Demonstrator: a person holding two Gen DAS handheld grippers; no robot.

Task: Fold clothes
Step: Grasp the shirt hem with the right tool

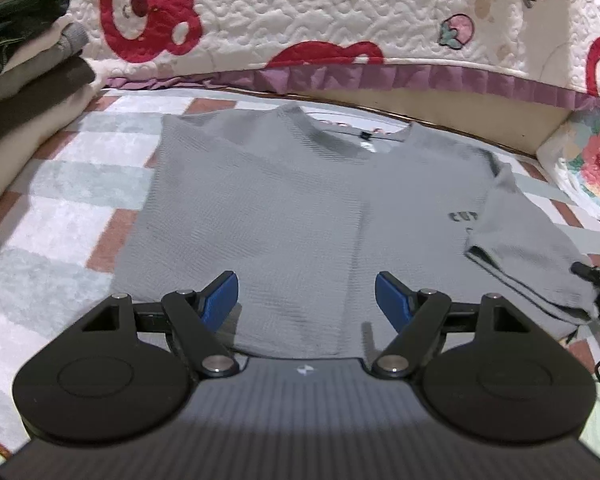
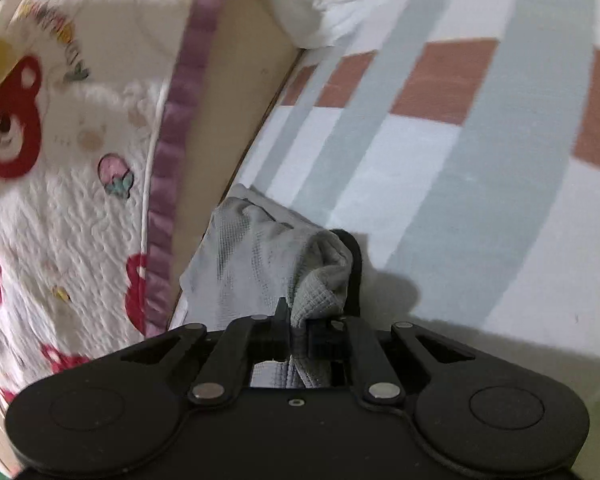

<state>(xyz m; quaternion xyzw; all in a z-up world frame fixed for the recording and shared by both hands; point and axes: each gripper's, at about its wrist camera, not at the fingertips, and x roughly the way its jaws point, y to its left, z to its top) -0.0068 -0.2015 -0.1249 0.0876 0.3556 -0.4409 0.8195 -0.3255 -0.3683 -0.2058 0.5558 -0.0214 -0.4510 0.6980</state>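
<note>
A grey shirt (image 1: 268,200) lies flat on the checked mat (image 1: 60,184); left tongs (image 1: 306,300) gape above its hem, right tongs (image 2: 298,320) clamp its sleeve (image 2: 260,256)

Soft, even indoor light is falling from above, leaving the grey shirt (image 1: 284,208) flat-toned with faint creases. The left gripper (image 1: 306,300) is casting only a weak shadow; the right gripper (image 2: 296,316) is throwing a darker one rightward onto the checked mat (image 2: 440,152). Fisheye bending is curving every edge, and motion blur is smearing the bear-print quilt (image 2: 60,168) in the right view — the left view is staying sharper.
</note>
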